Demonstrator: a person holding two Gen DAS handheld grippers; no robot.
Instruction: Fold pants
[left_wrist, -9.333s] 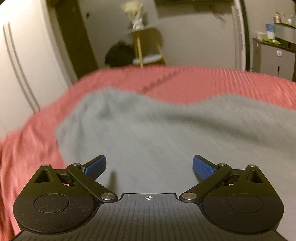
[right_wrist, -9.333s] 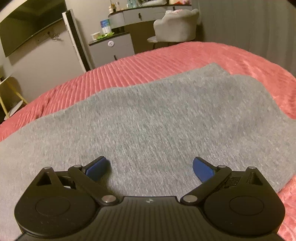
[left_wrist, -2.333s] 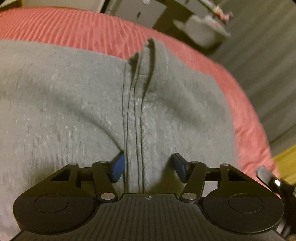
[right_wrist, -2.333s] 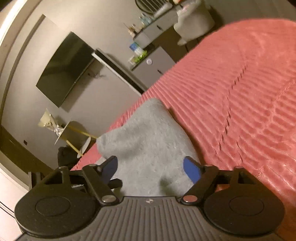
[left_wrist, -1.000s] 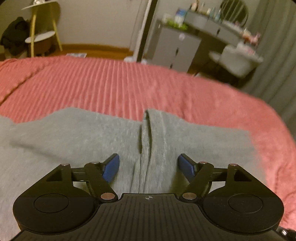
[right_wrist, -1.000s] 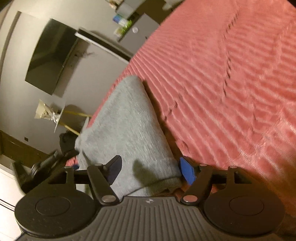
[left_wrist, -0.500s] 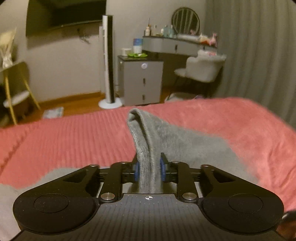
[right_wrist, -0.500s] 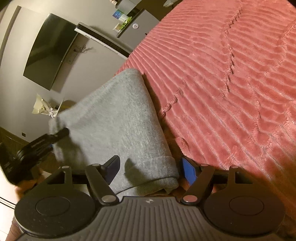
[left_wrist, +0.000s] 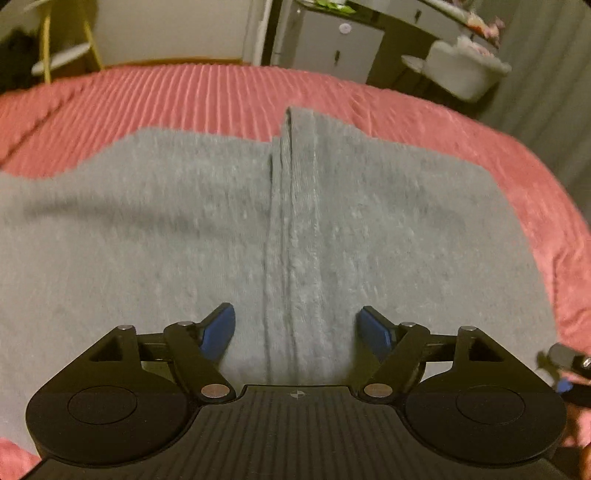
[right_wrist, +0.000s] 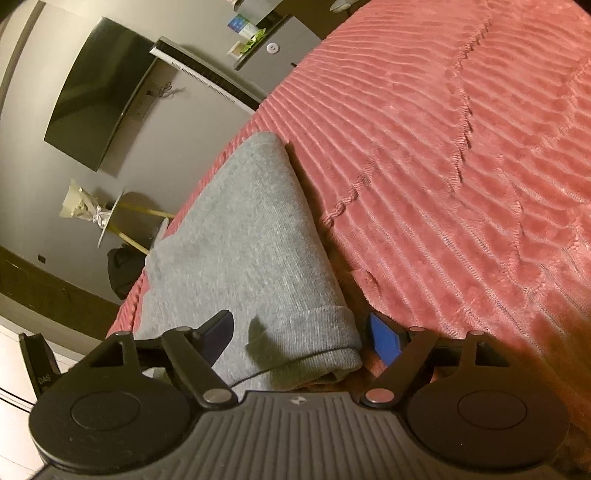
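Note:
The grey pants (left_wrist: 388, 229) lie spread on a red ribbed bedspread (left_wrist: 184, 99). A ribbed hem band (left_wrist: 291, 236) runs down the middle of the left wrist view. My left gripper (left_wrist: 295, 330) is open just above the cloth, its blue pads either side of that band. In the right wrist view the folded grey pants (right_wrist: 243, 240) end in a rolled hem (right_wrist: 317, 332). My right gripper (right_wrist: 301, 338) is open with its blue fingers either side of that hem. The right gripper's tip (left_wrist: 565, 363) shows at the left wrist view's right edge.
A grey cabinet (left_wrist: 332, 48) and a white chair (left_wrist: 465, 70) stand beyond the bed. A yellow-legged side table (left_wrist: 62, 55) is at far left. A wall TV (right_wrist: 92, 96) and a tower fan (right_wrist: 207, 74) show in the right wrist view.
My left gripper was shut on the hem band and held it up; it has now opened and the band lies flat on the pants. My right gripper stays open around the rolled hem.

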